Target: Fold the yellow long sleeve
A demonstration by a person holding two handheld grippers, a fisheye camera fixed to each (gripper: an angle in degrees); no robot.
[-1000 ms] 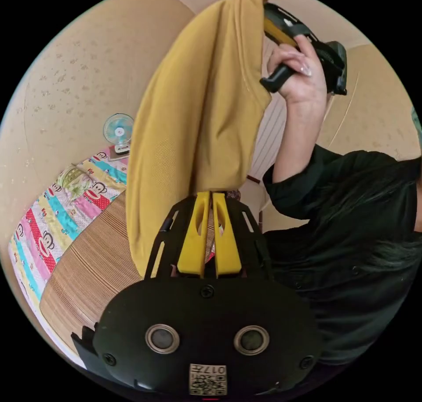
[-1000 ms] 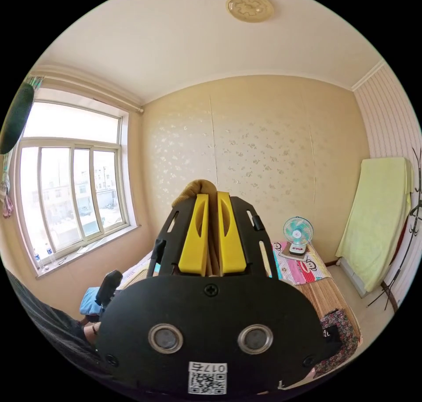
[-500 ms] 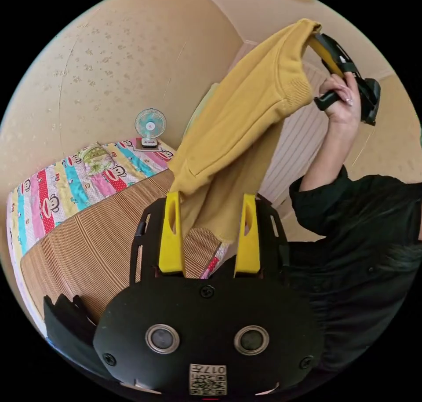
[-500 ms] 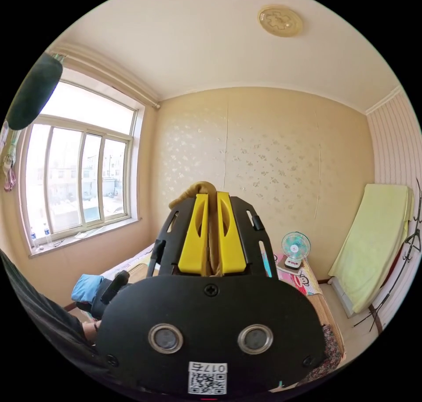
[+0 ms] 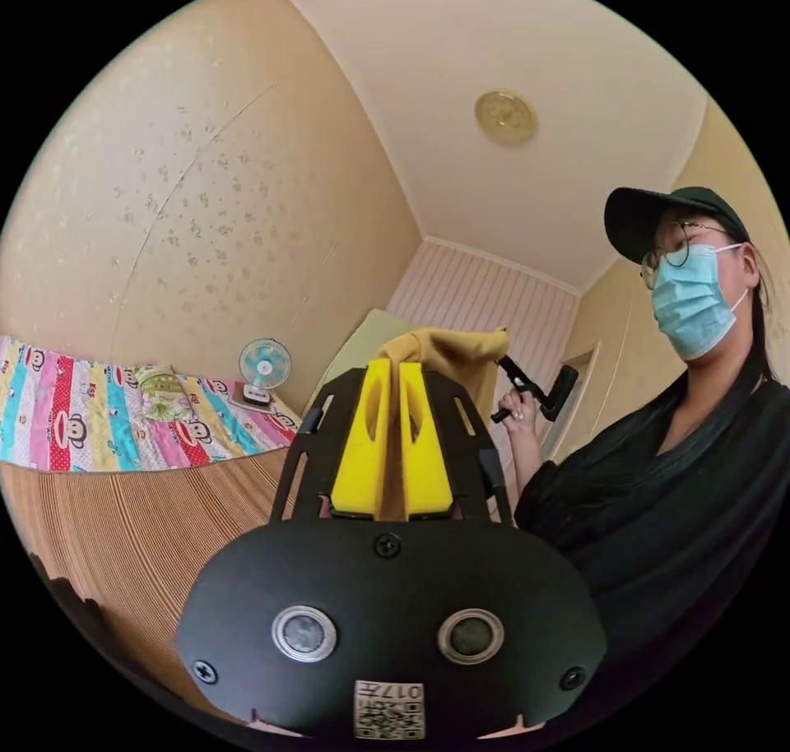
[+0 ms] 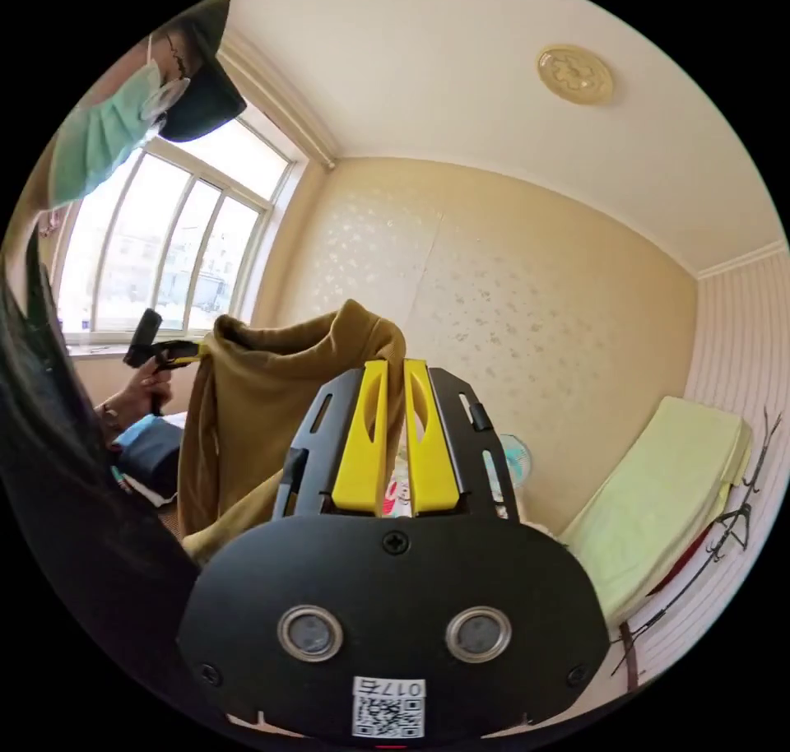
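Regripping done: left gripper (image 5: 392, 439) (fingers open half a second ago) now pinches the yellow top (image 6: 271, 390) like the right gripper (image 6: 395, 439), ready for spreading.

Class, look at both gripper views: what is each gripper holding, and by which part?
Both hold the yellow long sleeve in the air: the right gripper and the left gripper each pinch its top edge; which part exactly cannot be told.

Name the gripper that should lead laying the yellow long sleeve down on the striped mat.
Left, probably: the left gripper, shut on the yellow long sleeve, looks over the striped mat; the right gripper holds the other end.
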